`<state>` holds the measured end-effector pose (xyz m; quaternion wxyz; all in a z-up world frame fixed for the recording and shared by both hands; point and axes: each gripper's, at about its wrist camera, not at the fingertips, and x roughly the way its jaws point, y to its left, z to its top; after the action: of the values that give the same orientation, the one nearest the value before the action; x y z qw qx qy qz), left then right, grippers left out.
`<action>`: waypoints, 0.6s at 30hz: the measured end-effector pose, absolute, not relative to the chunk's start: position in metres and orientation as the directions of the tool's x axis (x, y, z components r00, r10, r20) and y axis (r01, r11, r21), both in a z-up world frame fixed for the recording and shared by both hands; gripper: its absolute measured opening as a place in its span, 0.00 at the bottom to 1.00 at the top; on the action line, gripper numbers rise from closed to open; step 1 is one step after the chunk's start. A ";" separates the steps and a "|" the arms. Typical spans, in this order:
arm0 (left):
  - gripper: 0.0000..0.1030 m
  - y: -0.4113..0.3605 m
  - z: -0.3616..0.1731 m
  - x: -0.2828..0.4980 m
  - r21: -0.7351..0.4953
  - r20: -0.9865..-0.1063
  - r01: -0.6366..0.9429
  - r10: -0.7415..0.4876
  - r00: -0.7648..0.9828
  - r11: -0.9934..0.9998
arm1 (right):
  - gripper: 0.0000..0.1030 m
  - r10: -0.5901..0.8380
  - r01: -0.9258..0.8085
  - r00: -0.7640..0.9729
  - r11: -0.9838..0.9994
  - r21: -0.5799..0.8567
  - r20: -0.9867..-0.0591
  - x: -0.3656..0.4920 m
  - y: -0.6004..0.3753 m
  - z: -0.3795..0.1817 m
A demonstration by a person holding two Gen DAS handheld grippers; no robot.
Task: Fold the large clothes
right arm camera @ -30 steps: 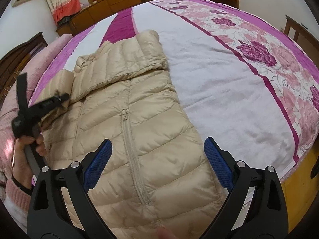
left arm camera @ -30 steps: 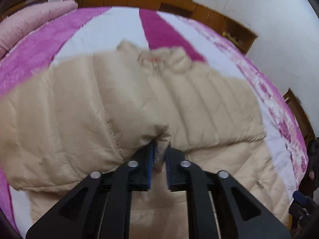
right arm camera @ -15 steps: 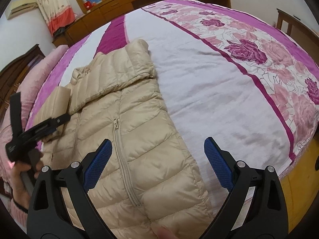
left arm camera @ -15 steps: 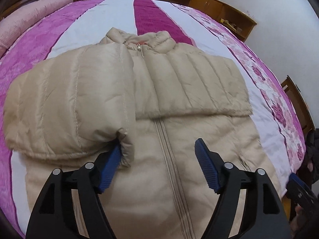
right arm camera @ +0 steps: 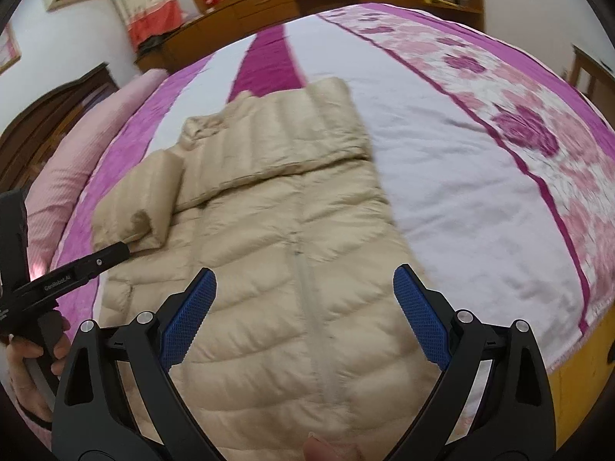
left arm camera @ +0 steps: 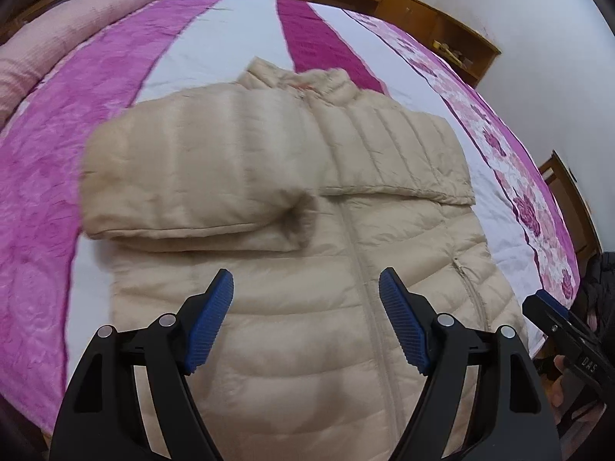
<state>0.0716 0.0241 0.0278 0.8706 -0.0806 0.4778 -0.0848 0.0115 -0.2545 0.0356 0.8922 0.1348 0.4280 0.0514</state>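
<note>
Left claw [left arm camera: 305, 320] and right claw [right arm camera: 303, 317] both gape empty above a beige puffer jacket [left arm camera: 307, 269] lying sleeves-folded on the bed [left arm camera: 238, 42]. It looks light, puffy, slippery; pinch the hem corners.

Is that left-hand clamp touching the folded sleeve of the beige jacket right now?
Apart. In the left wrist view the left gripper stands open, and bare jacket shows between its blue pads and the sleeve.

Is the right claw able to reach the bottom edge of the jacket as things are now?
Probably yes. The right claw is open and empty above the jacket, whose lower part lies flat on the bed, with nothing on top. The bottom edge itself is hidden.
</note>
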 end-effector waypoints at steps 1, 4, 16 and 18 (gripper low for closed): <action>0.73 0.029 0.029 0.070 -0.219 -0.818 0.059 -0.216 0.533 0.974 | 0.90 0.216 0.011 0.627 0.958 0.286 -0.749 0.014 -0.248 0.037; 0.73 0.048 0.030 0.067 -0.221 -0.816 0.022 -0.197 0.543 0.975 | 0.90 0.250 -0.021 0.618 0.953 0.302 -0.745 0.020 -0.231 0.039; 0.73 0.126 0.020 0.063 -0.158 -0.836 -0.116 -0.071 0.544 0.981 | 0.90 0.370 -0.198 0.562 0.928 0.314 -0.739 0.049 -0.143 0.052; 0.73 0.138 0.017 0.062 -0.150 -0.842 -0.138 -0.053 0.537 0.979 | 0.90 0.395 -0.238 0.545 0.919 0.316 -0.739 0.056 -0.123 0.053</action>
<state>0.0615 0.1378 0.0168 0.8710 -0.0997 0.4804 0.0244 0.0558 -0.1229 0.0533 0.8745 0.0892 0.4412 0.1808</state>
